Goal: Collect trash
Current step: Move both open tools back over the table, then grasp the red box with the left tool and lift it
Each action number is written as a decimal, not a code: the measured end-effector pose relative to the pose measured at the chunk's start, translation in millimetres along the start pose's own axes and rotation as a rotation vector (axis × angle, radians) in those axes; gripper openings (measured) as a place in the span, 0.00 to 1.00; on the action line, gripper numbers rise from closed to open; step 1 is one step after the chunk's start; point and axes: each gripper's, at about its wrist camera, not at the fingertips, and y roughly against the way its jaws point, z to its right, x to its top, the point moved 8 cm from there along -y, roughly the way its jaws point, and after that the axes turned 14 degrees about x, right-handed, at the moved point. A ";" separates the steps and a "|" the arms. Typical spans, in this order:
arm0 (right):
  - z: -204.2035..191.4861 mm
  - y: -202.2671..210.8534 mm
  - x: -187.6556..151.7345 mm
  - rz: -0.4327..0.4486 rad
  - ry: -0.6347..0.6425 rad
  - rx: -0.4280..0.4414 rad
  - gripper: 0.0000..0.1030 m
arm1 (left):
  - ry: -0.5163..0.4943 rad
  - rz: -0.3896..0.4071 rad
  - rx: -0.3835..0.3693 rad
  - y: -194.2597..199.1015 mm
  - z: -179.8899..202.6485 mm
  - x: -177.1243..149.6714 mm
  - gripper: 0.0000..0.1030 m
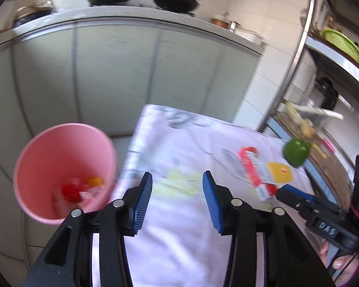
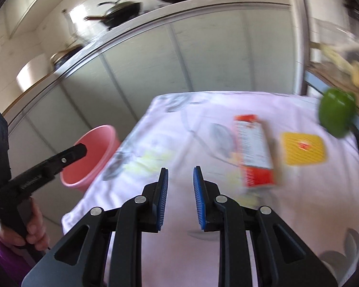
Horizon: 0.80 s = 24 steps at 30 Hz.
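A pink bin [image 1: 59,148] stands on the floor left of the cloth-covered table [image 1: 179,234], with red and orange scraps [image 1: 70,191] in its bottom. On the cloth lie a red-and-white carton [image 1: 256,169] [image 2: 253,153] and a flat yellow square piece [image 1: 280,172] [image 2: 304,148]. A green pepper [image 1: 296,151] [image 2: 336,112] sits at the table's far right edge. My left gripper [image 1: 177,174] hangs open and empty over the table's left part, beside the bin [image 2: 95,141]. My right gripper [image 2: 181,169] is open with a narrow gap, empty, just left of the carton.
Grey-green cabinet doors [image 1: 117,71] run behind the table, under a counter with two dark woks [image 1: 174,1]. A metal shelf rack [image 1: 296,55] with a green bowl [image 1: 342,44] and food stands at the right. A hand in a purple sleeve [image 2: 33,229] holds the left gripper.
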 end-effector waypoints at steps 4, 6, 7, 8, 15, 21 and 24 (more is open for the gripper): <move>40.1 24.5 -10.9 0.028 -0.059 -0.052 0.22 | -0.043 -0.054 -0.056 -9.3 49.9 -2.4 0.42; 56.1 34.4 -16.0 0.035 -0.080 -0.067 0.22 | -0.076 -0.088 -0.083 -16.0 80.4 -4.6 0.42; 62.2 38.3 -18.1 0.037 -0.088 -0.070 0.22 | -0.086 -0.102 -0.096 -19.2 91.7 -5.6 0.42; 67.6 42.4 -20.8 0.041 -0.096 -0.075 0.22 | -0.093 -0.113 -0.109 -22.1 101.2 -6.3 0.42; 101.7 60.9 -35.0 0.058 -0.159 -0.096 0.22 | -0.131 -0.231 -0.119 -61.4 172.9 -12.2 0.42; 112.5 64.1 -40.6 0.057 -0.177 -0.087 0.22 | -0.129 -0.293 -0.002 -102.0 192.9 -13.8 0.45; 115.4 65.1 -42.0 0.059 -0.187 -0.083 0.22 | -0.116 -0.349 0.024 -119.0 199.7 -17.9 0.45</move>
